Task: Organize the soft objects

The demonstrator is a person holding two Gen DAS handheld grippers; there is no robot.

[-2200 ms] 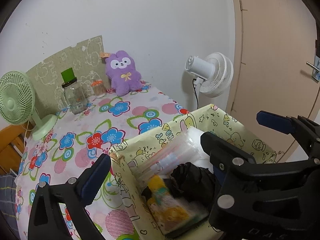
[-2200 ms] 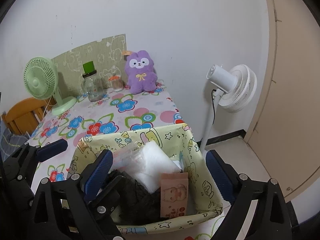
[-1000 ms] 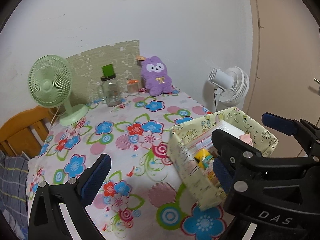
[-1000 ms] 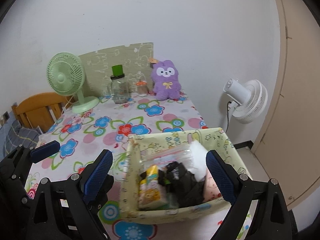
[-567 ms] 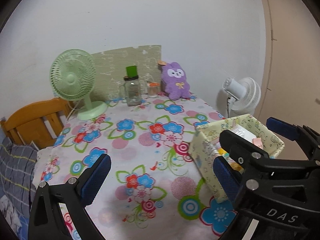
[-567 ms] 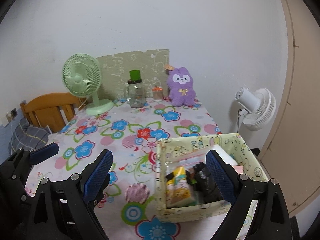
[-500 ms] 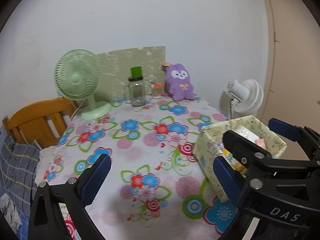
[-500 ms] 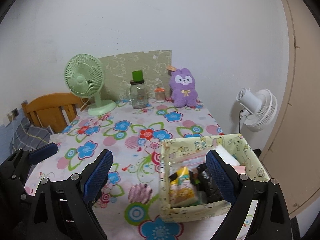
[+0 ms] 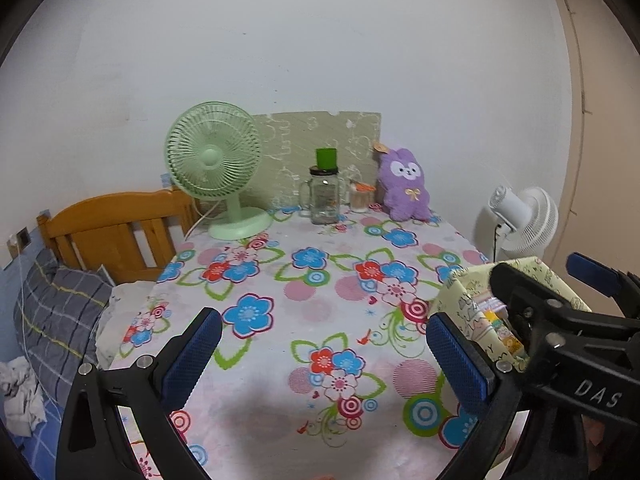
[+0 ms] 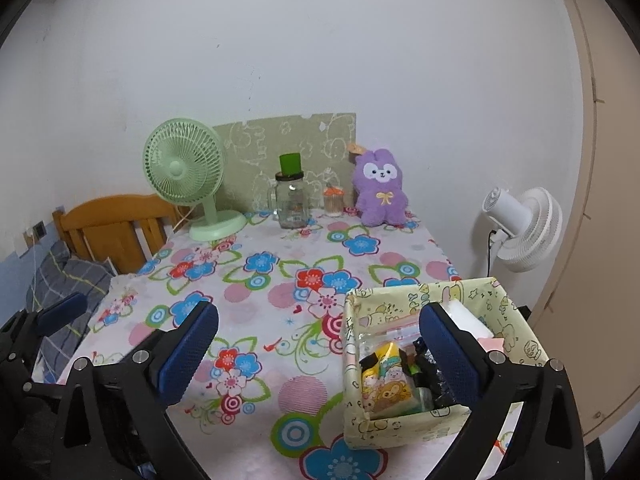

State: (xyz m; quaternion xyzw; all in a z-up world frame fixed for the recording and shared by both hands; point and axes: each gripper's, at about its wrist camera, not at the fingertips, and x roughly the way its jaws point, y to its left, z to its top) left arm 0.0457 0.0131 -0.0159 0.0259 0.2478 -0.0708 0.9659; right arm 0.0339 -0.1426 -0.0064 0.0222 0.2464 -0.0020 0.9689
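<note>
A pale yellow cartoon-print fabric box sits at the table's front right corner, also in the left wrist view. It holds a yellow cartoon packet, a black item and a white soft piece. A purple plush bunny sits upright at the far edge by the wall, also in the left wrist view. My left gripper is open and empty over the table's front. My right gripper is open and empty, left of the box.
A green desk fan, a glass jar with green lid and a small orange-lidded jar stand along the far edge. A white floor fan stands right of the table. A wooden chair and bedding lie left.
Both grippers have pulled back and up from the box, staying open and empty. The box now sits small at the front right, and the whole table shows.
</note>
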